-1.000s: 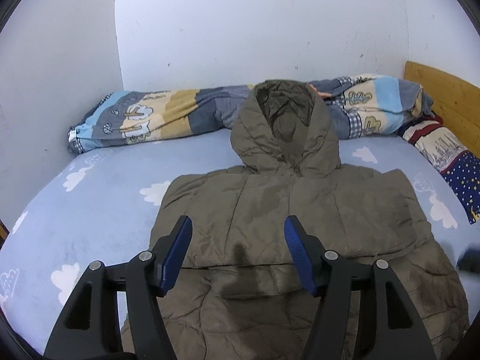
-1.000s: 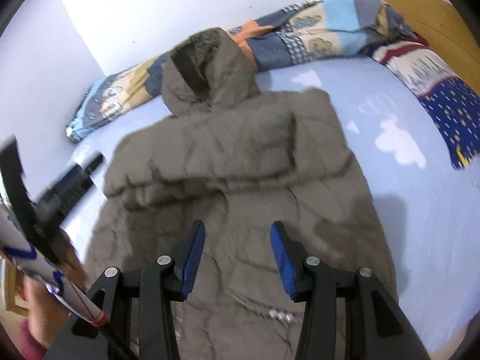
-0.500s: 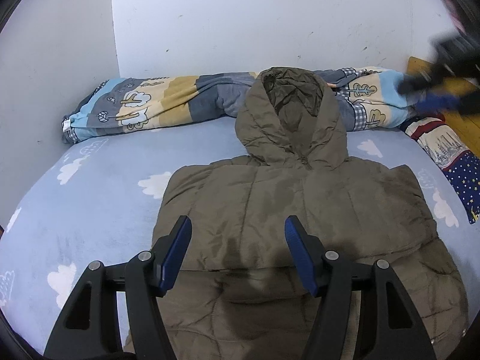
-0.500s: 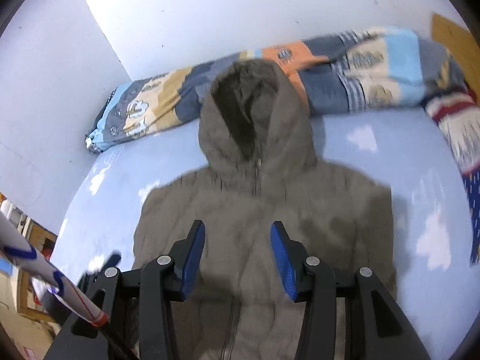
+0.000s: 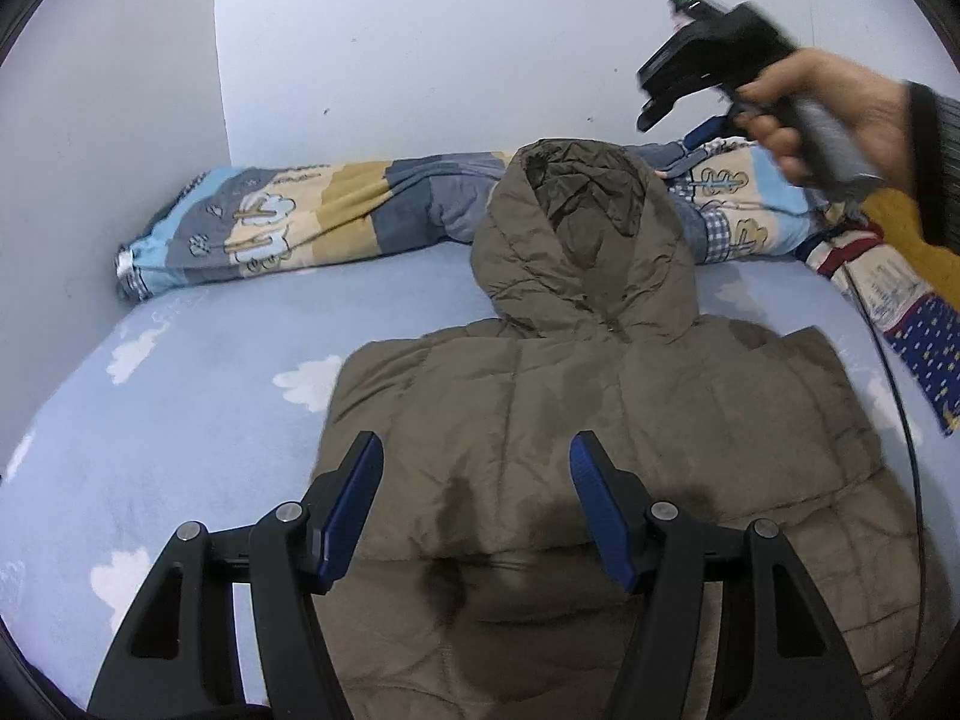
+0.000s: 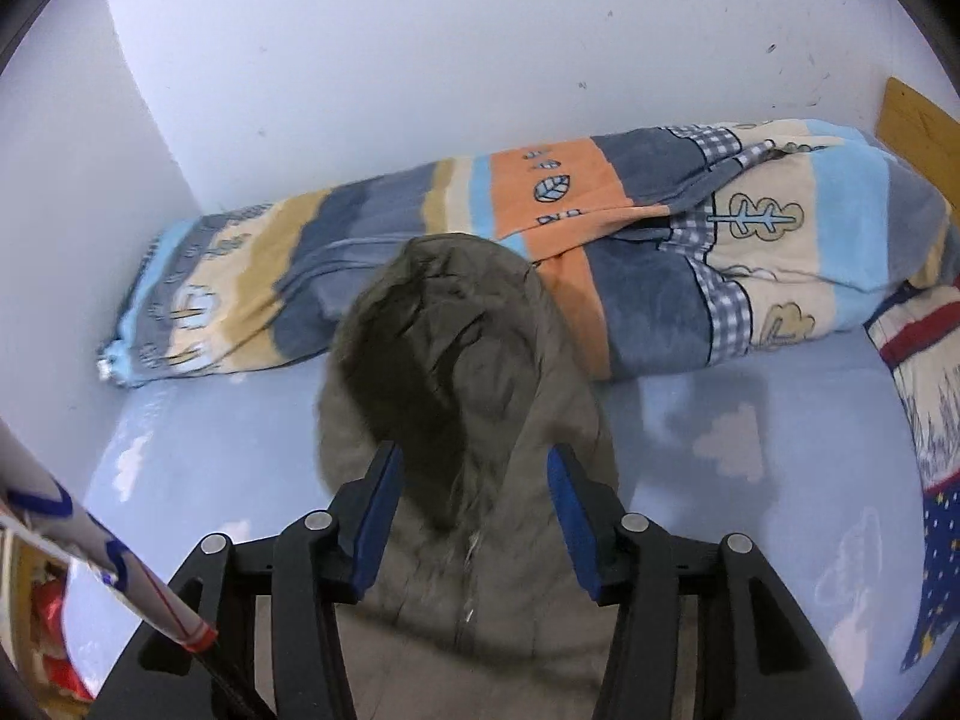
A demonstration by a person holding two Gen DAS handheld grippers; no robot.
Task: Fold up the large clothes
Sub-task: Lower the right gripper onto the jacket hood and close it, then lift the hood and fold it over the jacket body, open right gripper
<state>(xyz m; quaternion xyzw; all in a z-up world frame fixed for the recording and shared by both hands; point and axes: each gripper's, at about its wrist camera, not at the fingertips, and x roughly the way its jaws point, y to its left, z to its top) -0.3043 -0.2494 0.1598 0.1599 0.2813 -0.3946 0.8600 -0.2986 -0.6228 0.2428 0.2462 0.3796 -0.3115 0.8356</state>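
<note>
Both grippers, left gripper [image 5: 477,504] and right gripper [image 6: 471,498], have fingers apart; the puffy coat [image 5: 600,420] hood [image 6: 444,360] might slip out.

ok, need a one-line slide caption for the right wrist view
Open right tongs hover over the hood of an olive puffer jacket on a cloud-print bed sheet.

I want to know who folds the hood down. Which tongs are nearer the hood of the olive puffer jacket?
Right. The right tongs hang open just above the jacket's hood. The left tongs are open over the jacket's folded body, well short of the hood.
</note>
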